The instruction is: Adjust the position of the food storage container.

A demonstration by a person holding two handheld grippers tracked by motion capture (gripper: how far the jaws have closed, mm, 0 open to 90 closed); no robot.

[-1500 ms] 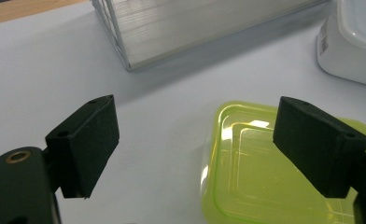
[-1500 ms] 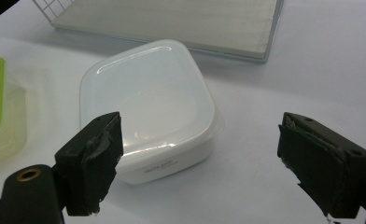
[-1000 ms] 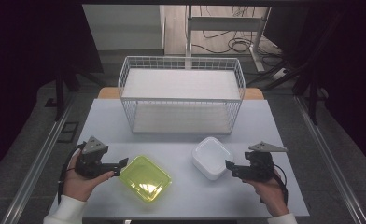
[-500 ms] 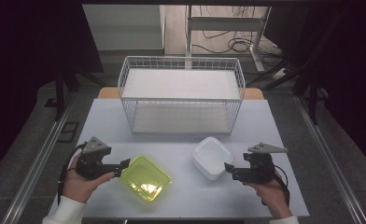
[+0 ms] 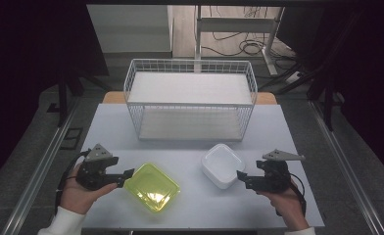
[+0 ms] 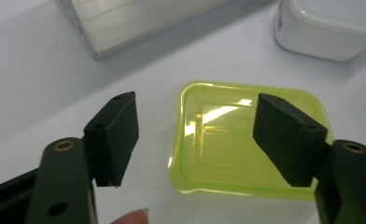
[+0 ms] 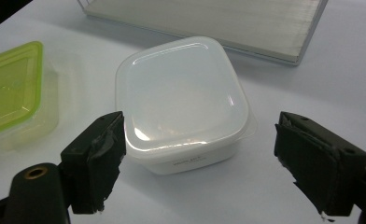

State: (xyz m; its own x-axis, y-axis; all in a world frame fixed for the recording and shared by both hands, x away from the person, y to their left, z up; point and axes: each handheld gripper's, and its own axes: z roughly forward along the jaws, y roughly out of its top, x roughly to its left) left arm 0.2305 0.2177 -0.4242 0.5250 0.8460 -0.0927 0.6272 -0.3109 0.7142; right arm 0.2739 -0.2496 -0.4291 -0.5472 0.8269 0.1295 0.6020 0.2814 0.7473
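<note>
Two claws poised: left claw (image 6: 195,140) has just been closing around the yellow-green container's (image 5: 152,187) near corner, pads not yet touching; right claw (image 7: 200,158) gapes before the white lidded box (image 5: 222,165), both mid-bench (image 5: 190,147), ready for lifting

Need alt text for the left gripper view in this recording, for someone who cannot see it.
The left gripper, whose two black jaws have just been closing, stands open over a yellow-green lidded container on a white table, not touching it. Behind it lie a white container and the base of a wire basket.
</note>
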